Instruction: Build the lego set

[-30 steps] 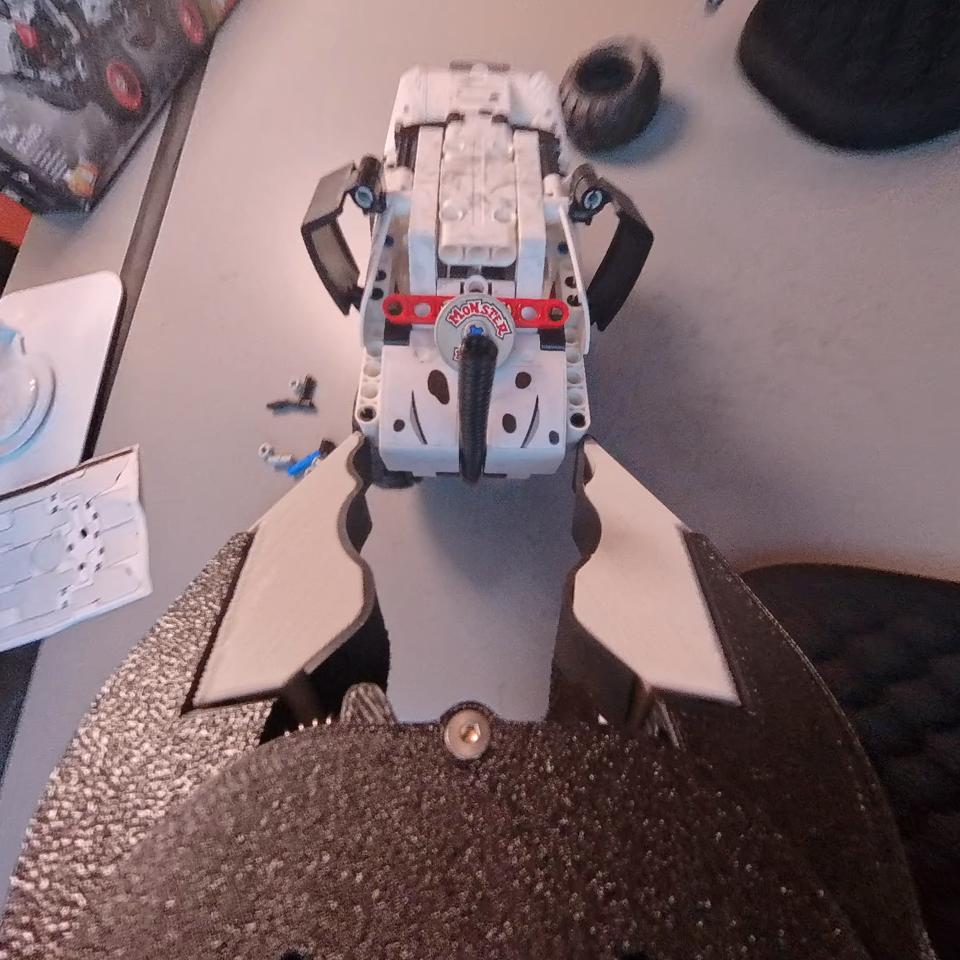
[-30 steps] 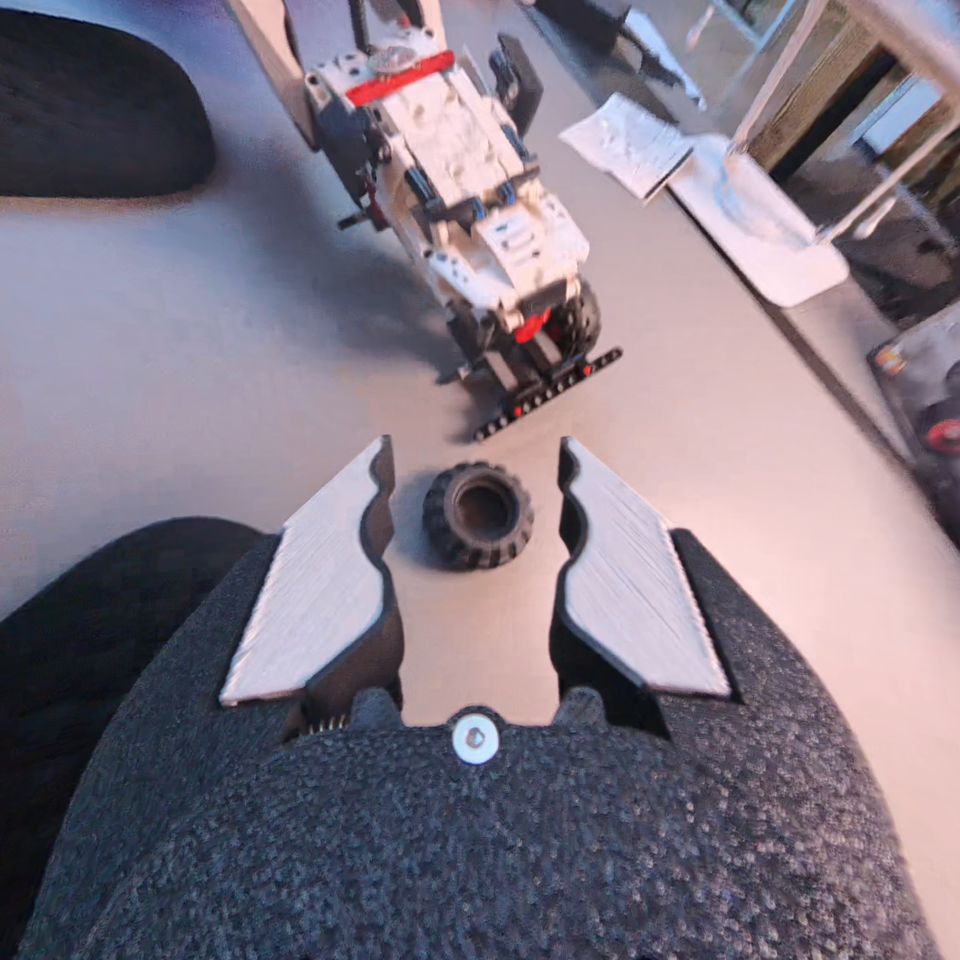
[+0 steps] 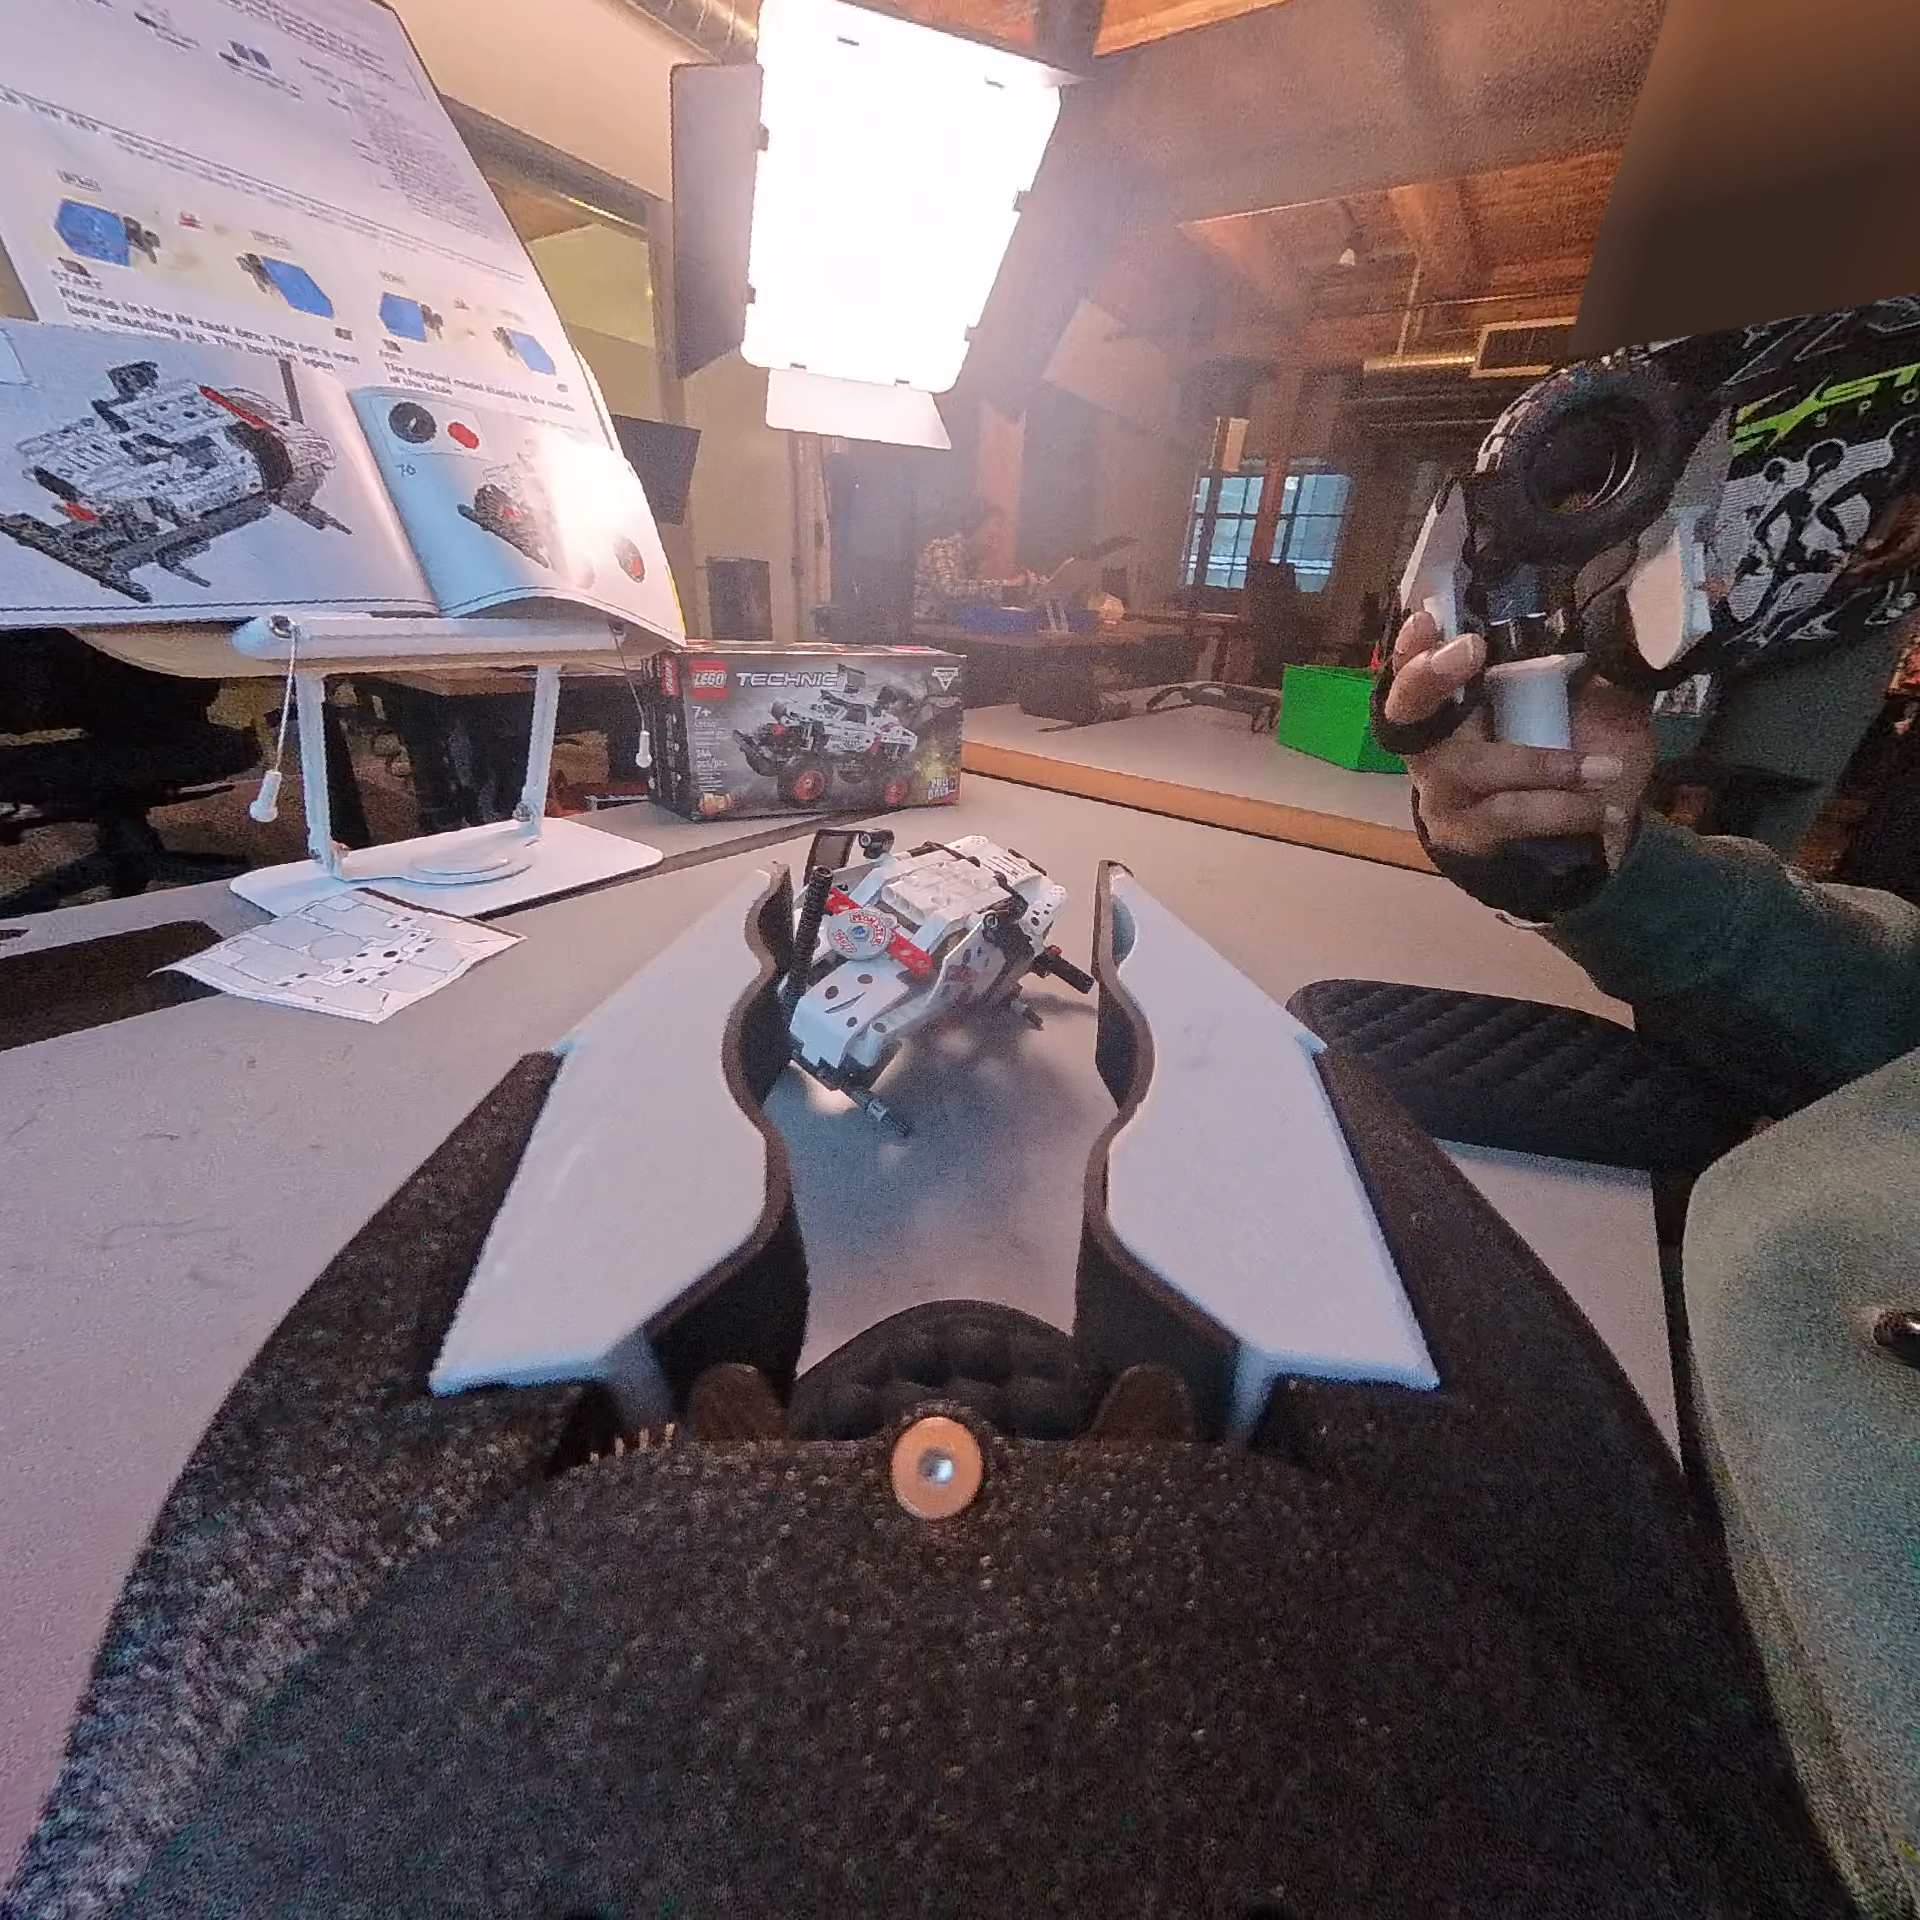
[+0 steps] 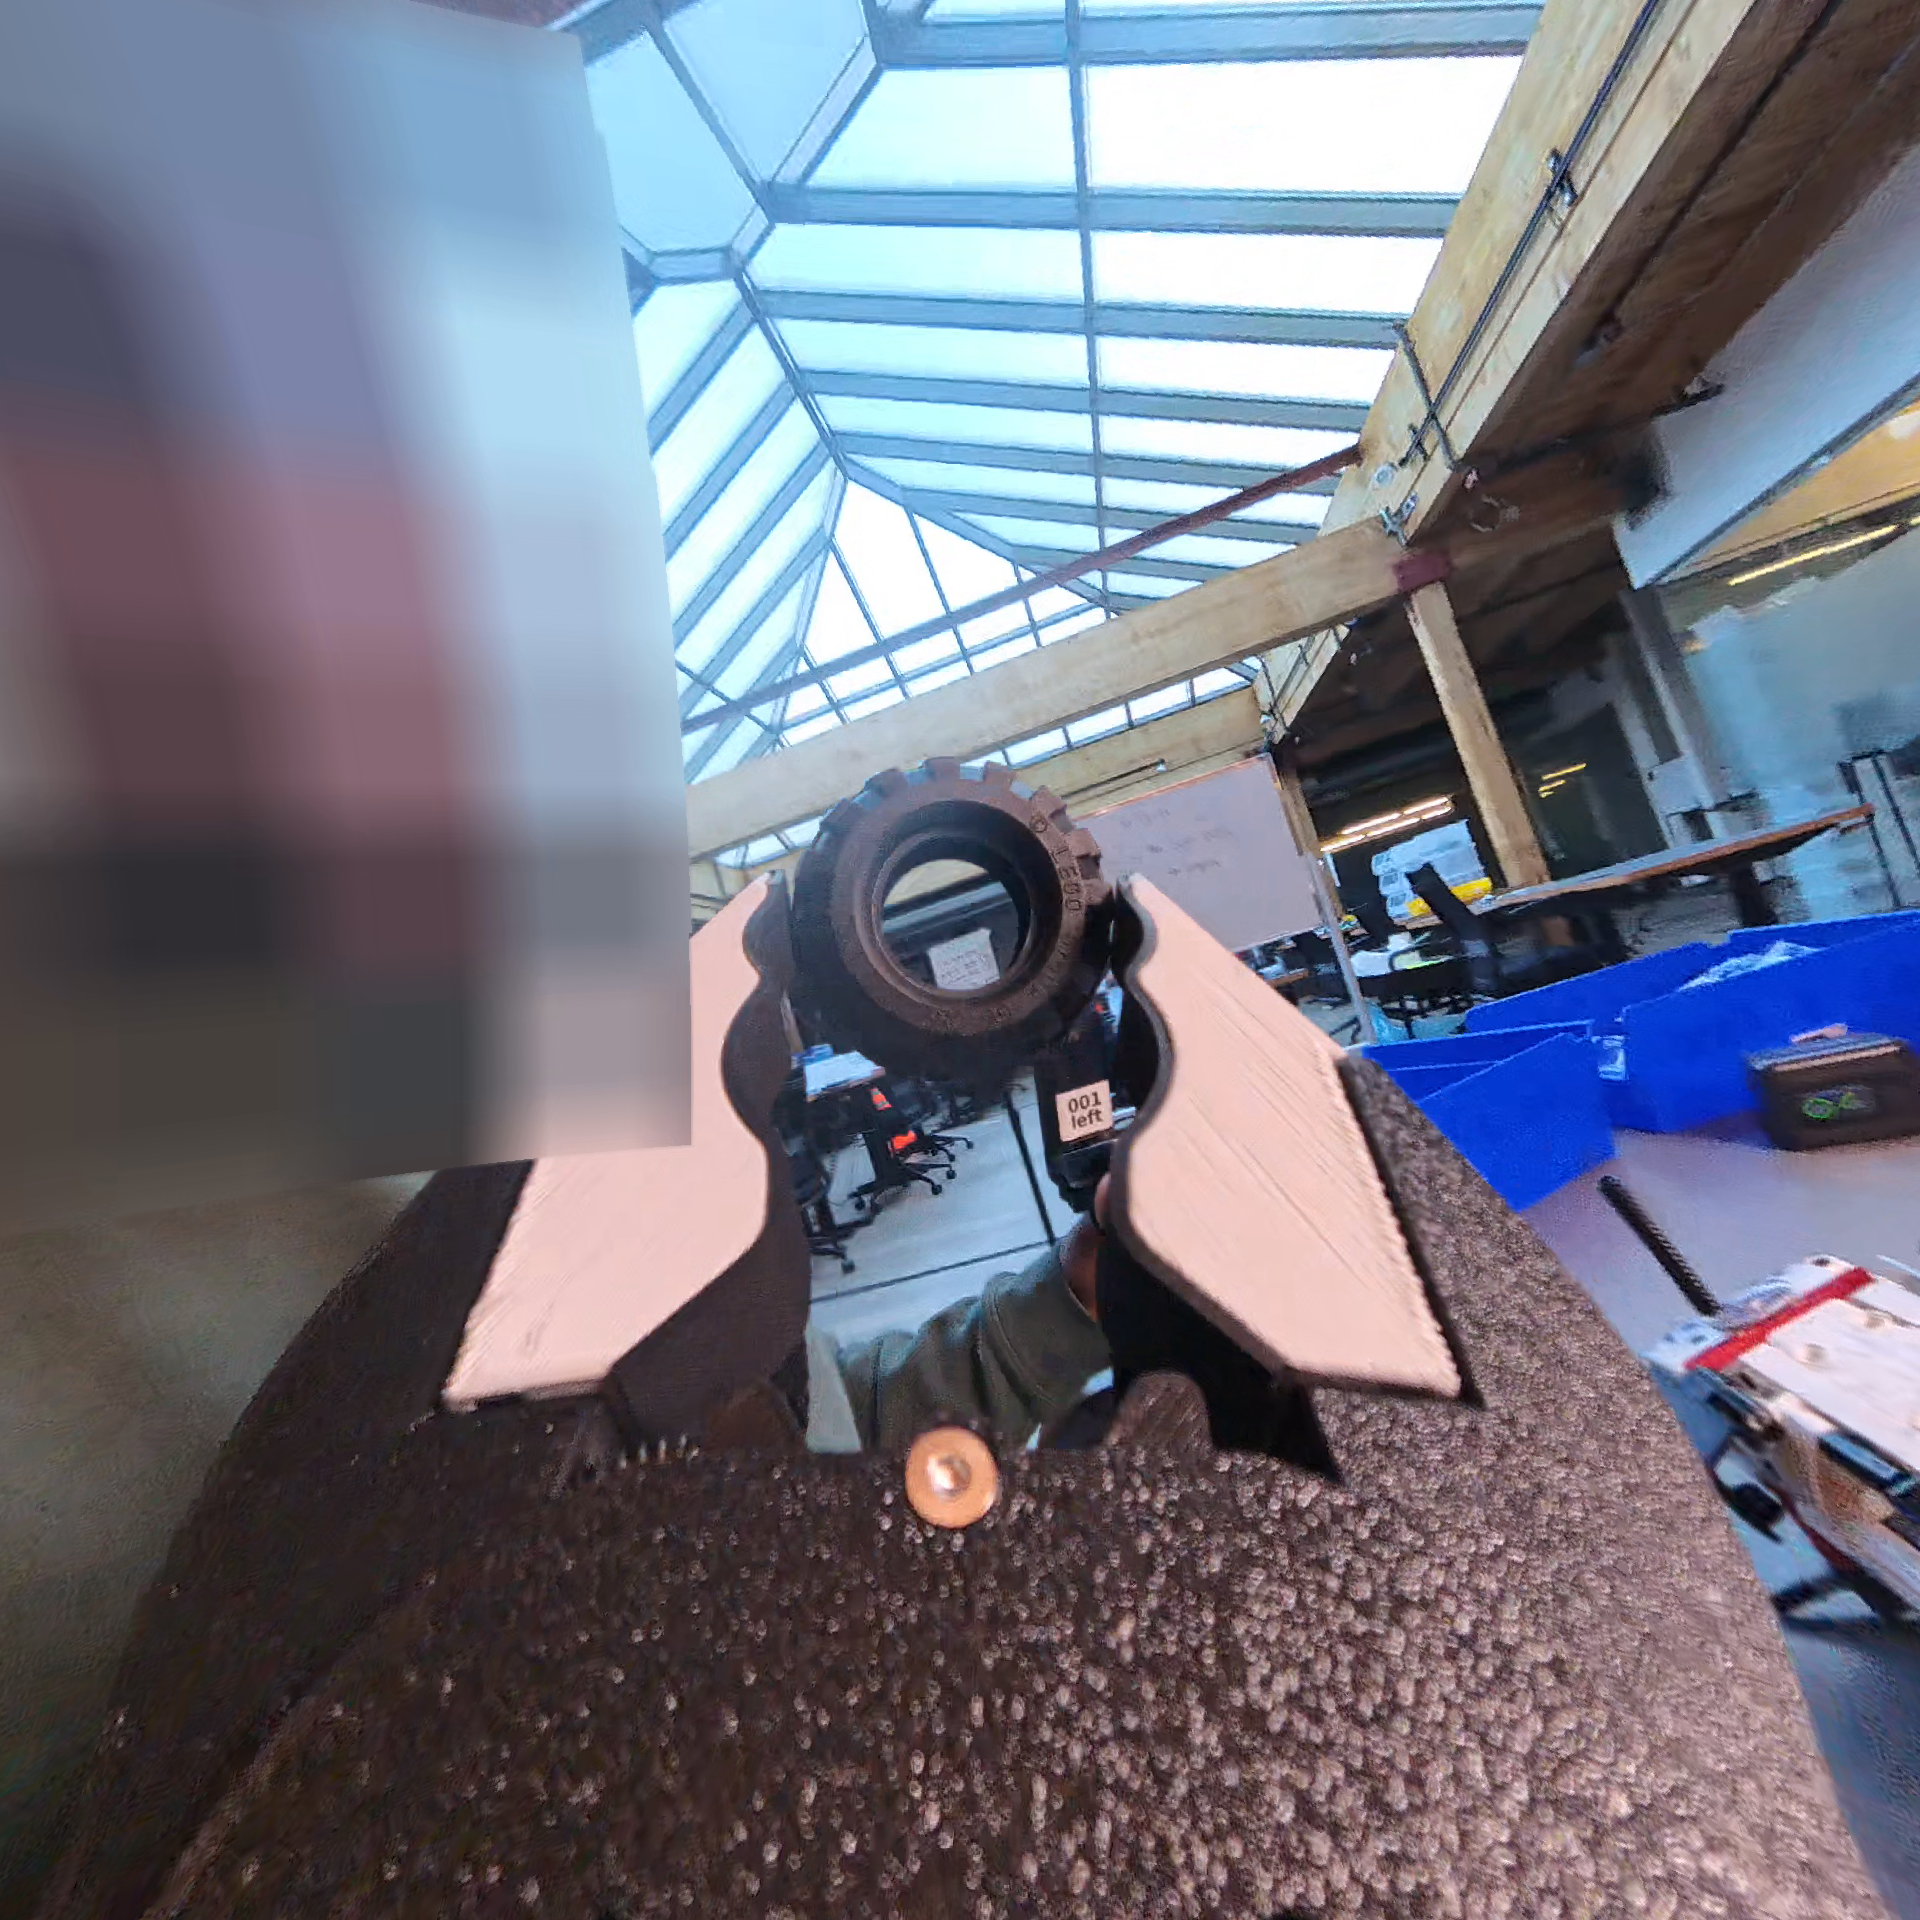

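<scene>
Black rubber fills the tips of my right tool [image 4: 940, 940]: its two fingers pinch a knobbly tyre [image 4: 940, 925] by the tread, raised well above the worktop with the hollow hub facing the camera and a glass roof behind it. My left tool [image 3: 940, 914] hangs low over the grey worktop [image 3: 260, 1174], fingers spread wide and holding nothing, the white spotted truck model [image 3: 914, 956] framed between their tips but apart from both. The model lies tilted on the worktop, a red beam across its body, a black ribbed rod sticking up from it, and bare axles showing. From the left wrist view, my right hand [image 3: 1507, 769] grips the handle of the tyre-bearing tool at upper right. An instruction booklet [image 3: 270, 343] stands open on a white stand at left, the set's box [image 3: 805, 727] beyond the model, a loose printed sheet [image 3: 343, 951] beside the stand's base.
</scene>
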Demonstrator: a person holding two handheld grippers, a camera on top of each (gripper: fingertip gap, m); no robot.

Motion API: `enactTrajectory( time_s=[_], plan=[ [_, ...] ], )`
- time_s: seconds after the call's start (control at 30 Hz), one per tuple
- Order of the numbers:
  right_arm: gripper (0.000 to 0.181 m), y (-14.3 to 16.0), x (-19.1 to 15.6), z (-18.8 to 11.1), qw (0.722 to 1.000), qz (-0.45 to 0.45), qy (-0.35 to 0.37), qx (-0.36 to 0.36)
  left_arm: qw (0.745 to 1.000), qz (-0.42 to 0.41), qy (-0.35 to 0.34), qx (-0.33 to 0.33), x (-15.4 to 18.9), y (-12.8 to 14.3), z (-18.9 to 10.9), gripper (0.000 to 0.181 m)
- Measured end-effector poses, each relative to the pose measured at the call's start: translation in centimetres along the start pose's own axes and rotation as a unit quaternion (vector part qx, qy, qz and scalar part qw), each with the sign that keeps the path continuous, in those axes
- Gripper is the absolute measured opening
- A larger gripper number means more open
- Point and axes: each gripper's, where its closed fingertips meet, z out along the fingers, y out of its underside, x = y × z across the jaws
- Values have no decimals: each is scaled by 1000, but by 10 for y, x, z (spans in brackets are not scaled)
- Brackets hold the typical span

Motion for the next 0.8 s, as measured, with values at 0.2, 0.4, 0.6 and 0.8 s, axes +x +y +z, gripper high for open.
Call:
enactTrajectory(
  time_s=[0.2,0.4,0.6,0.8],
  plan=[
    [61,72,98,-22,928,-115,223,-277,989,50,-127,-60,-34,-4,-40,52],
    [61,126,159,-100,784,-156,337,-497,942,44,-296,-153,-111,-37,-124,48],
    [61,148,182,-124,716,-182,362,-569,869,70,-349,-345,-199,-65,-158,47],
    [61,160,197,-138,680,-169,377,-606,792,9,-280,-543,-289,-2,-157,60]
  ],
)
